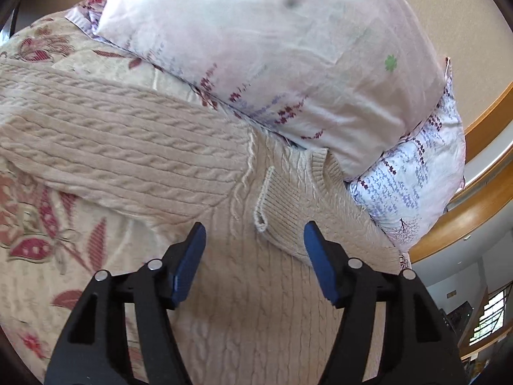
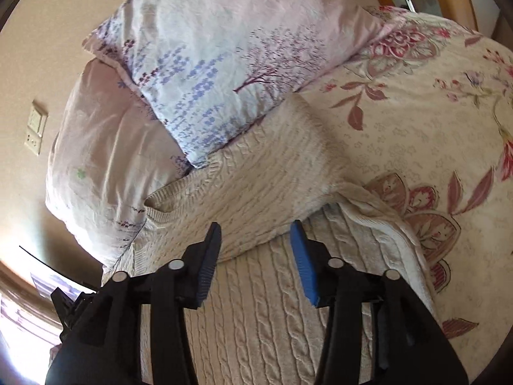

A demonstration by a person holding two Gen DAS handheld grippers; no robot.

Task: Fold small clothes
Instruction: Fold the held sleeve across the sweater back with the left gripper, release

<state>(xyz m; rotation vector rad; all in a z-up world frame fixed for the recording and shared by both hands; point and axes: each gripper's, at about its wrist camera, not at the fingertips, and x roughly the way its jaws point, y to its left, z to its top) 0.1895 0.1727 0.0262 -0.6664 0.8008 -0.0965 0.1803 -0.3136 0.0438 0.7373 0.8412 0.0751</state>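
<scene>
My left gripper and right gripper hover agape, empty, over the sweater. One sleeve lies folded; next, I grasp the other sleeve.

the sweater is thick cream cable-knit wool, rough and matt. the bedspread is quilted printed cloth. the pillows are thin, smooth, wrinkled cotton. gripper pads are ribbed blue rubber on matt black plastic with shiny metal pins.

I see two floral pillows stacked on a flowered bedspread, a wall switch plate beside them.
</scene>
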